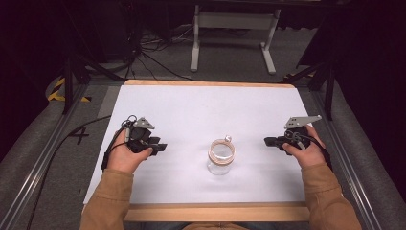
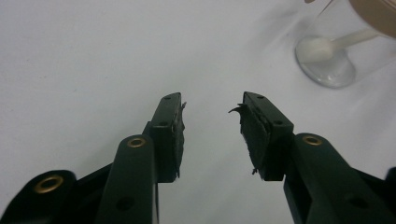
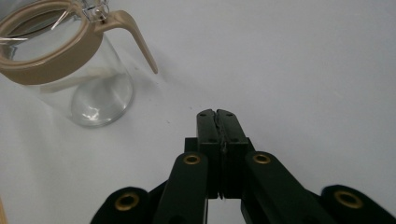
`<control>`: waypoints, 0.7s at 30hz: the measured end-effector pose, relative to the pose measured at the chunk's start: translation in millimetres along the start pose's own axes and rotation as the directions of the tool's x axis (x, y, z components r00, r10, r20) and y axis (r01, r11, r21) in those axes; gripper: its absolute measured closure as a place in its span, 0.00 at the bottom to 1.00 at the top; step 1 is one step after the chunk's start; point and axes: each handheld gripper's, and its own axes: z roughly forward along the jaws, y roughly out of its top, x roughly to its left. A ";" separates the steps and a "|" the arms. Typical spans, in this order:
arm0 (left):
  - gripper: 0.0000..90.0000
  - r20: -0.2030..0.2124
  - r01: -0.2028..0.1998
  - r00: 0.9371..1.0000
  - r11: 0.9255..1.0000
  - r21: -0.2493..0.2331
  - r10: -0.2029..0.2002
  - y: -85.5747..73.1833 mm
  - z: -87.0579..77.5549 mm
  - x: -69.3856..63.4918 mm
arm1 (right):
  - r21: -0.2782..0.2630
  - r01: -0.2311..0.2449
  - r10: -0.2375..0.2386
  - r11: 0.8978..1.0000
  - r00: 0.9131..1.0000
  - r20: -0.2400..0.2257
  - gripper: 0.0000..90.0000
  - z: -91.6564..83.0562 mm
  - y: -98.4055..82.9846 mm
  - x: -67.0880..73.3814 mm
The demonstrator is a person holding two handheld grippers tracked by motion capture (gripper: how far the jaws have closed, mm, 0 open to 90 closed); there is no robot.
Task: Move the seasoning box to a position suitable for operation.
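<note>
While our left gripper (image 1: 160, 147) is spread and the right gripper (image 1: 267, 141) pressed together, a careless push could tip the empty jar (image 1: 221, 156).

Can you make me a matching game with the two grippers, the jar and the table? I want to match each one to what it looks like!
Things:
1. left gripper
2. right gripper
3. jar
4. table

Looks:
A. clear glass with a tan rim
B. jaws pressed together, holding nothing
C. white on top with a wooden edge
D. jaws spread apart, holding nothing

Pairs: 1-D, 2-B, 3-A, 4-C
</note>
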 end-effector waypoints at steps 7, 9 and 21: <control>0.77 0.016 -0.059 0.998 0.998 0.009 0.058 0.1 -0.2 -8.5 | -0.022 0.024 -0.025 0.999 0.998 -0.052 1.00 6.5 5.5 6.8; 0.78 0.027 -0.063 0.998 0.998 0.004 0.063 -0.7 -0.9 -10.0 | -0.027 0.035 -0.036 0.999 0.997 -0.068 1.00 9.1 7.6 9.5; 0.70 -0.009 -0.034 0.999 0.999 -0.012 0.034 -17.0 -16.4 -11.0 | -0.074 0.125 -0.136 0.989 0.974 -0.179 1.00 50.0 25.9 28.4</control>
